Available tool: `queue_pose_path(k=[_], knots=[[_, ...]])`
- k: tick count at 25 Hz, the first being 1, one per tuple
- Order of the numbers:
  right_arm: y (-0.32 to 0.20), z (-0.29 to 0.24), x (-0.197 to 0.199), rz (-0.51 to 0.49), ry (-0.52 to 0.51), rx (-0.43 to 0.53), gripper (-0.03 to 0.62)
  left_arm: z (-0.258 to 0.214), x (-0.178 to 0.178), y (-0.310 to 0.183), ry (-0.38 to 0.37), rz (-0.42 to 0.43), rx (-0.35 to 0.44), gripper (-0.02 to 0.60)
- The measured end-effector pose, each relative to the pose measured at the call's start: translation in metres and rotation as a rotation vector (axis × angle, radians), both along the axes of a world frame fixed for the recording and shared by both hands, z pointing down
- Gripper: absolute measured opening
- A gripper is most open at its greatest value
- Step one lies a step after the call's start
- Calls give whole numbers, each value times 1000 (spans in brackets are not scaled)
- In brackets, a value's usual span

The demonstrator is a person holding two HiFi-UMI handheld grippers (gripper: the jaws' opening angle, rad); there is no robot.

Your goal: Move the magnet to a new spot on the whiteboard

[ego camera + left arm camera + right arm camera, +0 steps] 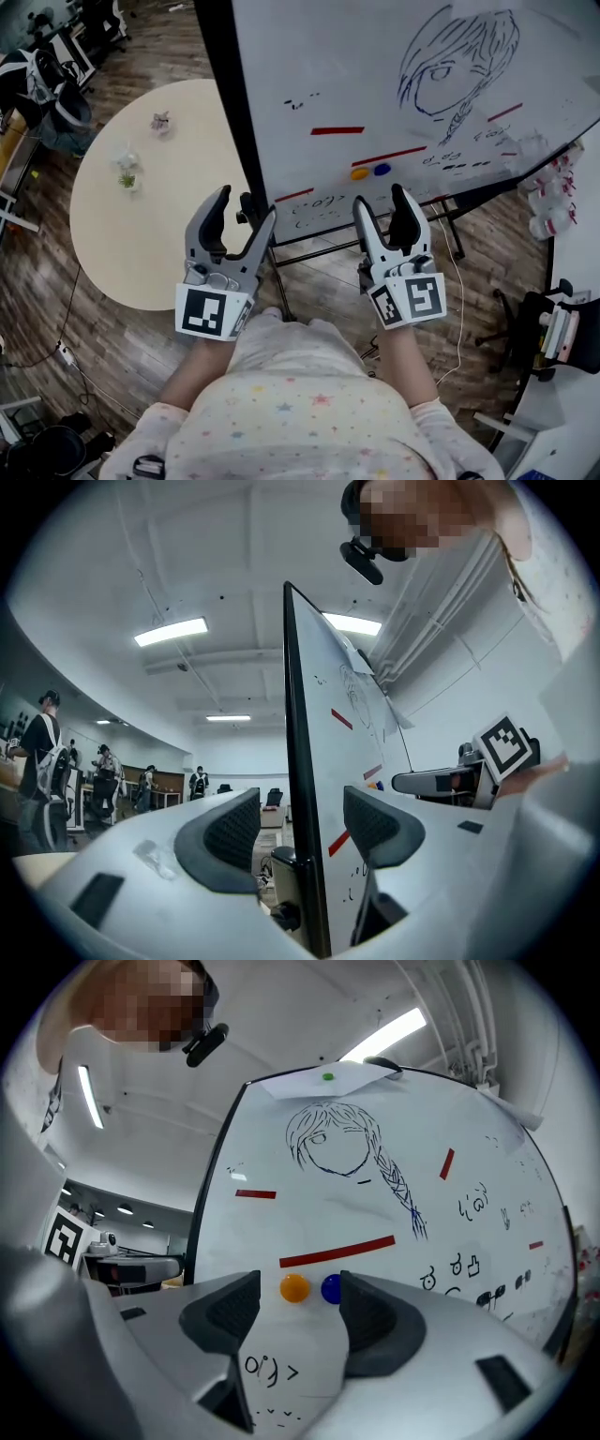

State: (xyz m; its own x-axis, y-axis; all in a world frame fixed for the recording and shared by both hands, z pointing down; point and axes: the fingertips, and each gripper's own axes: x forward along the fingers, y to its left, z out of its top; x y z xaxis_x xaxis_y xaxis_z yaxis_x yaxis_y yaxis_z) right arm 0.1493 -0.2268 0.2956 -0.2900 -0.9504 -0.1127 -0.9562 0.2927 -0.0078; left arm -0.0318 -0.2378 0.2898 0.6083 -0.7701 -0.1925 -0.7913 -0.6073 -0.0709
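An orange magnet [360, 172] and a blue magnet [382, 170] stick side by side low on the whiteboard [375, 66]. In the right gripper view the orange magnet [294, 1287] and blue magnet [332, 1288] show between the jaws, still some way ahead on the whiteboard [375, 1204]. My right gripper [384, 208] is open and empty, just below the magnets. My left gripper [241, 214] is open and empty too, near the board's black left edge [302, 789], which stands between its jaws.
Red strips [337, 130] and a sketched face [448, 66] mark the board. A round cream table [141, 197] stands to the left with small items on it. The board's stand [356, 234] is beneath. People stand far off in the left gripper view [42, 761].
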Motion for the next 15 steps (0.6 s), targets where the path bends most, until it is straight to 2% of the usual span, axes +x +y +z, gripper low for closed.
queue_pose_path(k=[8, 15], knots=[[-14, -3, -17, 8, 42, -3, 228, -9, -6, -7, 25, 22, 15, 256], [-22, 5, -16, 11, 48, -20, 193, -6, -3, -5, 33, 18, 6, 256]])
